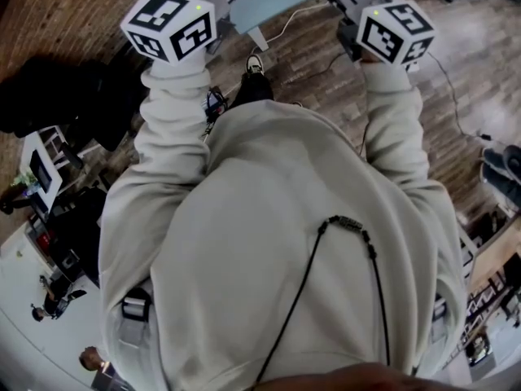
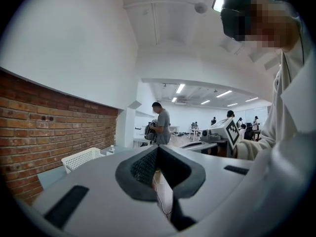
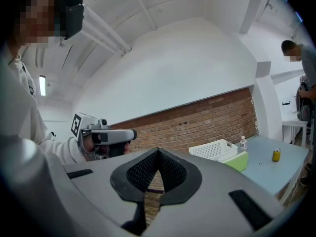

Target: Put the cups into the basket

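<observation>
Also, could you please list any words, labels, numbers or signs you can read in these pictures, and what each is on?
No text here can be read.
The left marker cube and right marker cube: black-and-white square patterns only, no letters.
The bottle: label too small to read.
The yellow can: print too small to read.

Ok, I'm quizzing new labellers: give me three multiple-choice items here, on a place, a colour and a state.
1. Where is the white perforated plastic basket? A at the pale blue table, beside the red brick wall; B on a shelf; C on a chair.
2. The small can on that table is: A red; B yellow; C black.
3. The right gripper is: A wide open; B shut on a cup; C shut, empty.
Key: A, the right gripper view shows it there; B, its side is yellow; C, the pads meet with nothing between.
</observation>
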